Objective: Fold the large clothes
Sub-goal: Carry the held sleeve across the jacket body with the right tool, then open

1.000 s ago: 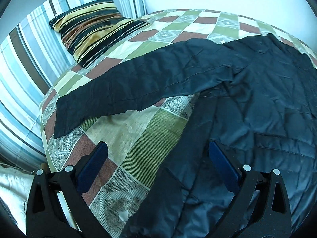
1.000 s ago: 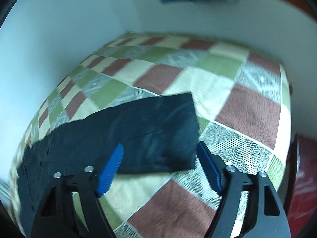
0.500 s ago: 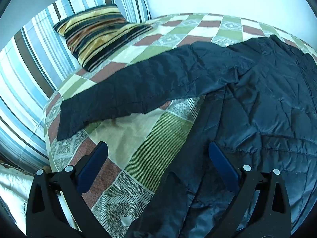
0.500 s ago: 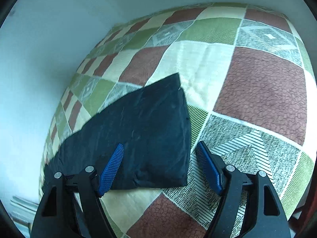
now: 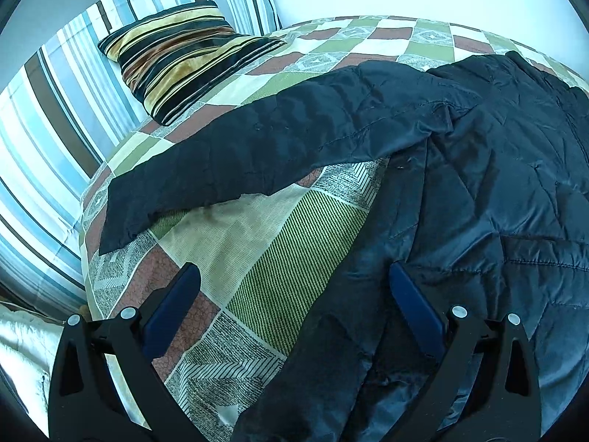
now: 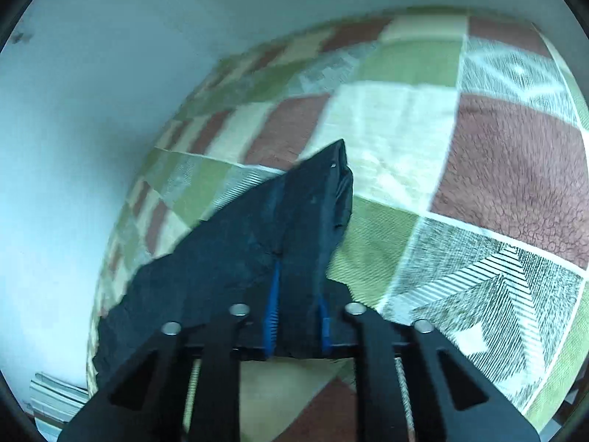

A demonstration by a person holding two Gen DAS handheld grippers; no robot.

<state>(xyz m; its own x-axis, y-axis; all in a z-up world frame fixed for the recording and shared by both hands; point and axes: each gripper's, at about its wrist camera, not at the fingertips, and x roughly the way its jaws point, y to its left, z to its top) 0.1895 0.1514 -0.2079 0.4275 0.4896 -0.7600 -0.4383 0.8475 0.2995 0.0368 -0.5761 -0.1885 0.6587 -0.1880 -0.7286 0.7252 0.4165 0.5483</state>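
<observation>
A large dark navy quilted jacket point(image 5: 497, 191) lies spread on the patchwork bed cover point(image 5: 265, 243). One sleeve point(image 5: 257, 151) stretches out to the left across the bed. My left gripper point(image 5: 294, 287) is open and empty above the jacket's left edge and the cover. In the right wrist view my right gripper point(image 6: 296, 294) is shut on the cuff end of the other sleeve point(image 6: 257, 243), which is pinched and lifted off the cover point(image 6: 497, 184).
A striped cushion point(image 5: 184, 62) and striped pillows point(image 5: 55, 118) lie at the head of the bed. A white wall point(image 6: 92, 110) runs along the far side of the bed. The bed edge point(image 5: 88, 294) drops off at the lower left.
My right gripper has moved down onto the sleeve cuff and shut on it, bunching the fabric. My left gripper has shifted slightly and stays open.
</observation>
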